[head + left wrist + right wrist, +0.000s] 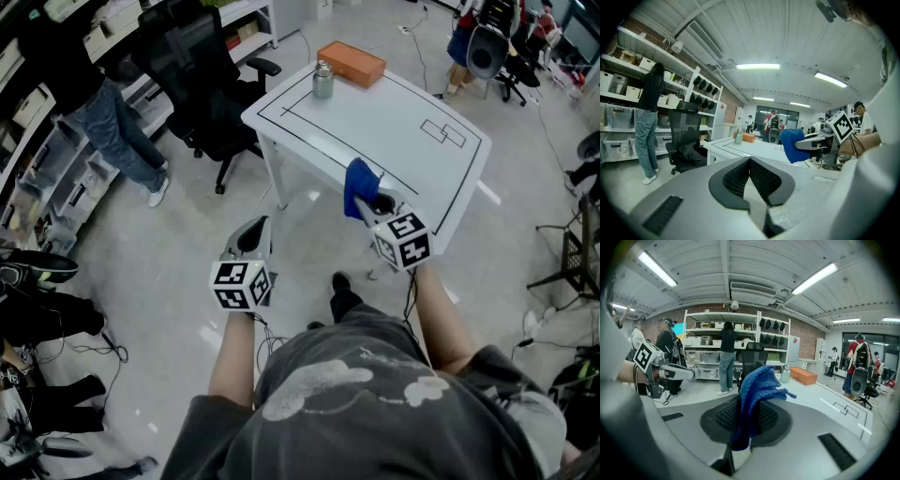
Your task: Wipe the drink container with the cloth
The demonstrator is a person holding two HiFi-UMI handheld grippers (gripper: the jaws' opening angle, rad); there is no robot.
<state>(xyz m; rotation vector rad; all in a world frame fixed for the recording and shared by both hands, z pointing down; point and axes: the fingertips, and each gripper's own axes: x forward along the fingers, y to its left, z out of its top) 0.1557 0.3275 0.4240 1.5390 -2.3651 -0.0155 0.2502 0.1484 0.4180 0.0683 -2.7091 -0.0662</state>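
Floor (pixel 187 244) of pale grey spreads under everything, with shelves (pixel 56 169) along the left wall and a person (pixel 94 103) standing at them. A white table (pixel 394 122) marked with black lines stands ahead, and a black office chair (pixel 211 84) sits just beside its far left corner. At that far end an orange box (pixel 352 64) lies on the tabletop. The metal drink container (pixel 323 80) stands upright just beside the box, well apart from both grippers, with bare tabletop between. The right gripper (pixel 377 201), over the table's near edge, has its jaws closed on a blue cloth (pixel 358 183) that sticks up from them. The left gripper (pixel 255 231) hangs over the floor beside the table, its jaws pressed together and empty.
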